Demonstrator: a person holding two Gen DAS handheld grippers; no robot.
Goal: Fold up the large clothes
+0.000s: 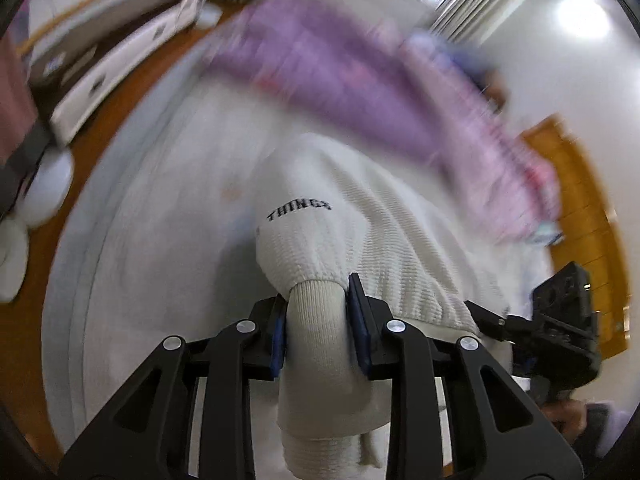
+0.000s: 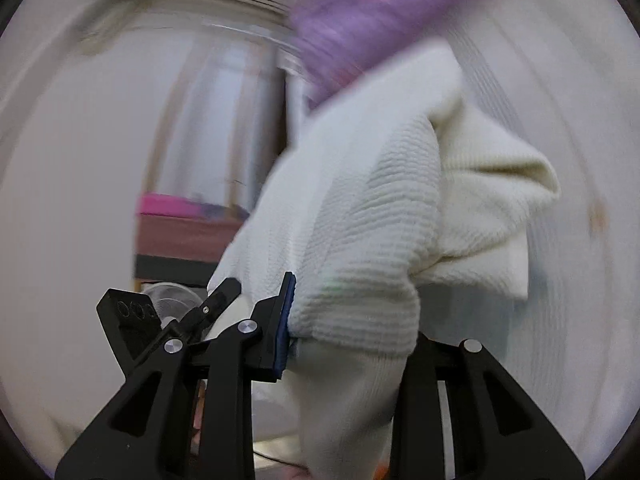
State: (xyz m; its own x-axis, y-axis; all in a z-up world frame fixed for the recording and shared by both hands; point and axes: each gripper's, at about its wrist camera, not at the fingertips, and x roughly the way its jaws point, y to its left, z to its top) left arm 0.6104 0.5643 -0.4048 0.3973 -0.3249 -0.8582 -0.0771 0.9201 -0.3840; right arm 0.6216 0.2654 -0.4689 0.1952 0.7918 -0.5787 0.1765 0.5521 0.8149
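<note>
Left gripper (image 1: 317, 322) pinching ribbed cuff of white sweater (image 1: 360, 216); right gripper (image 2: 344, 320) clamping another cuff; hanging over pale bed (image 1: 132, 208), purple blanket (image 1: 320, 64) bordering far edge.

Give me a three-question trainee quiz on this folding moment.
1. True or false: the left gripper is clamped on a ribbed cuff of the white sweater.
2. What is the right gripper holding? A) the purple cloth B) the white sweater C) nothing
3. What word is stitched on the sleeve near the left gripper?

Key: 1 true; 2 B; 3 THINGS, last letter unclear.
</note>
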